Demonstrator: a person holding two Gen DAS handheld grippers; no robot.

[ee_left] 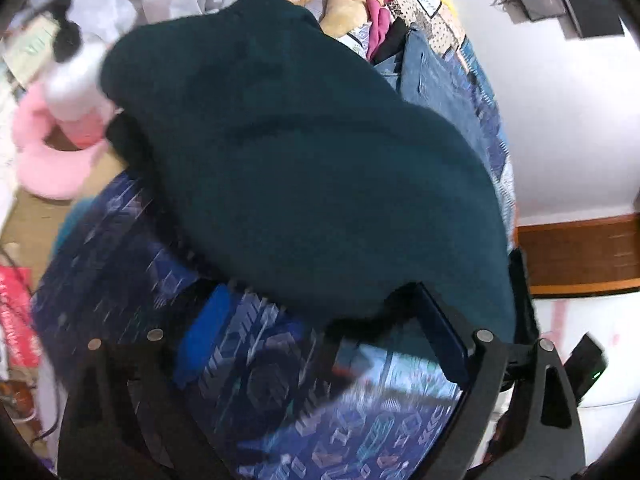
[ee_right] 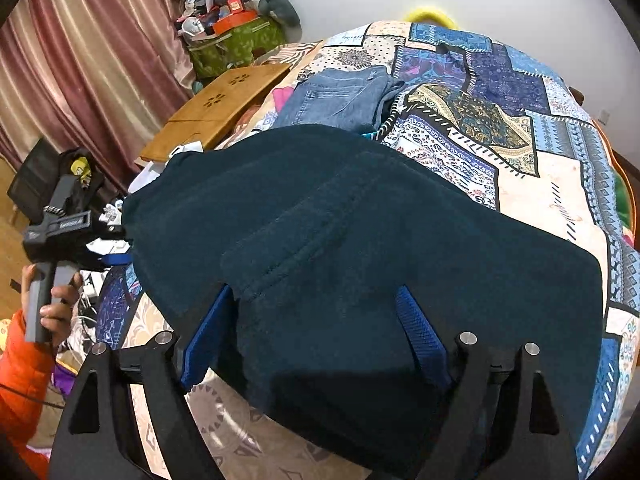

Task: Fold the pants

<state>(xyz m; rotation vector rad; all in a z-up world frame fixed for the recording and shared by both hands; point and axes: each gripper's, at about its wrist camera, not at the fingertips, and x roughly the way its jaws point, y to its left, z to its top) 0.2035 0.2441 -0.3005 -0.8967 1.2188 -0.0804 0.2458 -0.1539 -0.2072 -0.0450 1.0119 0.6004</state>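
Dark teal pants (ee_right: 360, 240) lie spread over the patterned bedspread (ee_right: 540, 184), a pocket seam facing up. My right gripper (ee_right: 316, 320) is open, its blue-padded fingers (ee_right: 420, 336) straddling the near edge of the pants. My left gripper (ee_left: 320, 340) is open at the other edge of the pants (ee_left: 300, 168); the view is motion-blurred and the cloth drapes over its right finger (ee_left: 444, 340). The left gripper also shows in the right wrist view (ee_right: 116, 256), held by a hand at the pants' left edge.
Folded blue jeans (ee_right: 340, 96) lie on the bed beyond the pants. A wooden lap table (ee_right: 216, 112) and a cluttered green bag (ee_right: 236, 44) sit at the left by the curtain. A pink and white plush (ee_left: 60, 120) lies left of the bed.
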